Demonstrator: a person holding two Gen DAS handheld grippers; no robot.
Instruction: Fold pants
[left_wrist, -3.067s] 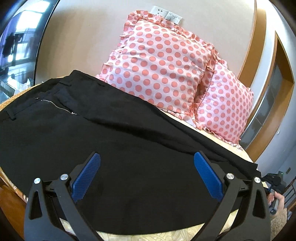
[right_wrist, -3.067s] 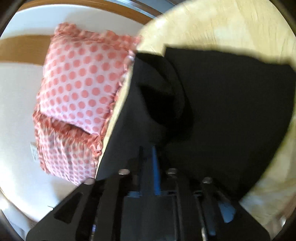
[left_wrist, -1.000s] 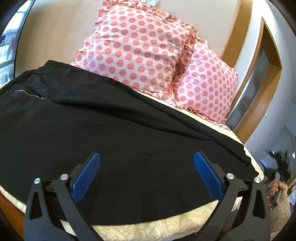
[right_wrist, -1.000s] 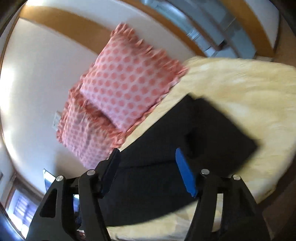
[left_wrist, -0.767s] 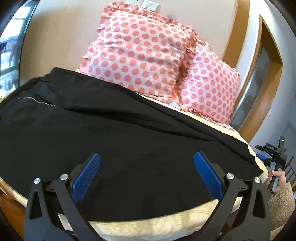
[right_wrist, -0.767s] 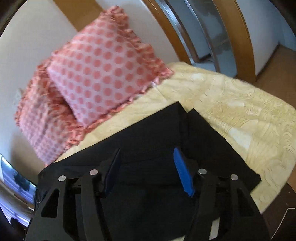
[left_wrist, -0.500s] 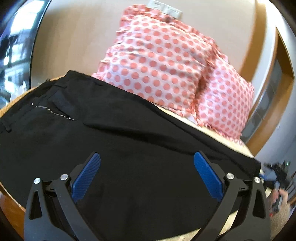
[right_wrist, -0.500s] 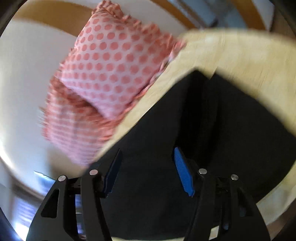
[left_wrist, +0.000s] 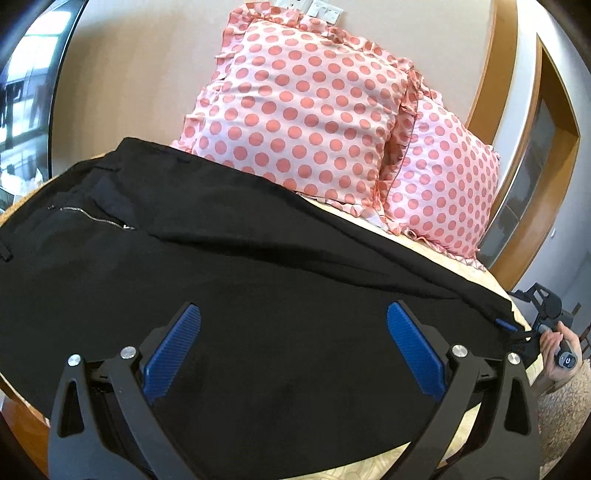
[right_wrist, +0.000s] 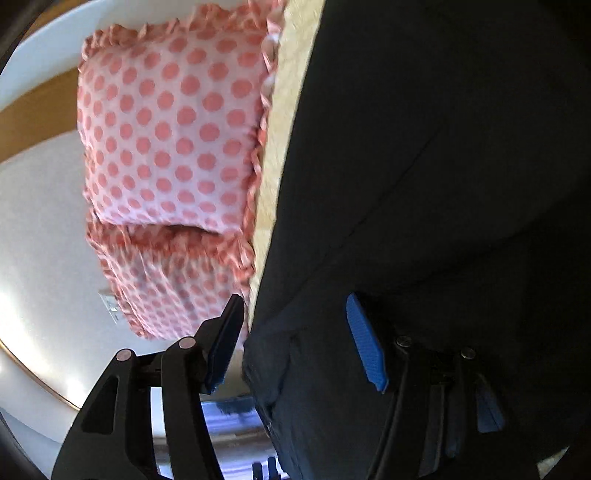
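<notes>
Left wrist view: the left gripper (left_wrist: 293, 345), jaws spread wide and empty, hovers over black pants (left_wrist: 240, 288) spread on a bed (left_wrist: 476, 275), long axis running from waistband at far left to hems at far right, where the right gripper (left_wrist: 511, 326) sits. 2 polka-dot pillows (left_wrist: 306, 122) lie beyond. Right wrist view: the right gripper (right_wrist: 291, 341) stands open around the hem corner, seemingly not yet pinching; nothing blocks it.

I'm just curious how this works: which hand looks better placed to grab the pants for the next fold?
Probably the right. The right gripper is open with the hem corner of the black pants between its fingers. The left gripper is open too, but it hovers over the flat middle of the pants, with no edge to pinch.
</notes>
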